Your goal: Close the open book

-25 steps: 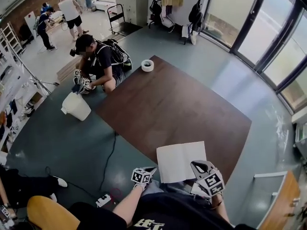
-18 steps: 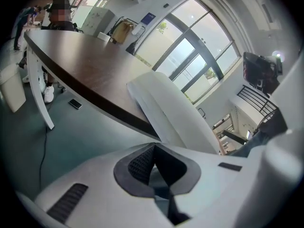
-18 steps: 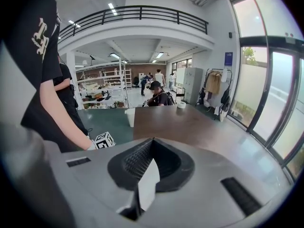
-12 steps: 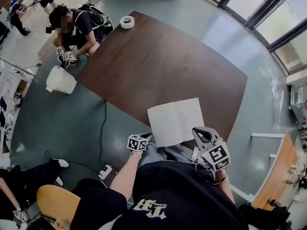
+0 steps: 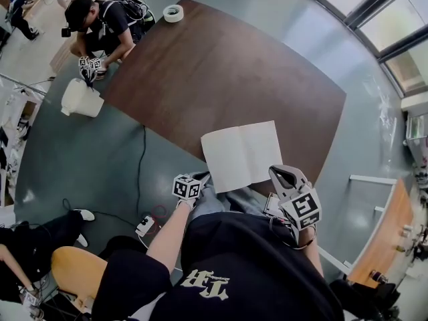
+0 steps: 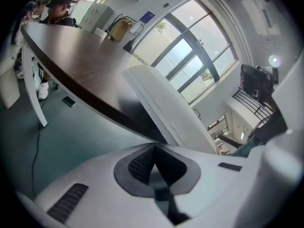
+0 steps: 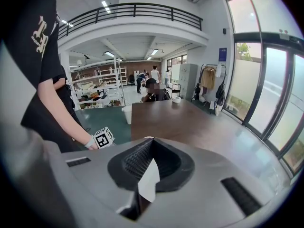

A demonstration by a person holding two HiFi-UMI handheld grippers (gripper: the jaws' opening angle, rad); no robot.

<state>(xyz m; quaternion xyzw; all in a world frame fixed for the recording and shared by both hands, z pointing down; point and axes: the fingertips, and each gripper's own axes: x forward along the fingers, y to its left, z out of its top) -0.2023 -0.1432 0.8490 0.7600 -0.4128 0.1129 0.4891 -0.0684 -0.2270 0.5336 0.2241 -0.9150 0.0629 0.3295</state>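
Near side of the open book (image 5: 242,154): the operator's black-shirted torso (image 5: 241,279) fills the bottom of the head view and cuts off the floor there.

Left gripper (image 5: 199,178): just beside the book's near-left corner, with no contact visible. In the left gripper view its jaws are together at the tips with nothing held. Grey floor shows through the slot behind them.

Right gripper (image 5: 279,174): at the book's near-right corner. Contact cannot be judged from above. In the right gripper view the jaws are together at the tips and a white sliver shows in the slot behind them. Whether this is a pinched page or paper seen through the slot cannot be told. The gripper body hides the rest of the book in that view.

Book: lies open, pages up, at the near edge of the brown table (image 5: 221,65), with its near-left corner overhanging the edge. No print can be made out.

Left of the book, on the floor: black cable (image 5: 140,172) and white power strip (image 5: 145,225).

Farther left and beyond: white bucket (image 5: 81,99), with a crouching person (image 5: 103,25) beside it.

Far beyond the book, on the table's far corner: tape roll (image 5: 173,13).

Right of the book: wooden cabinet (image 5: 384,239), cut off by the frame edge.
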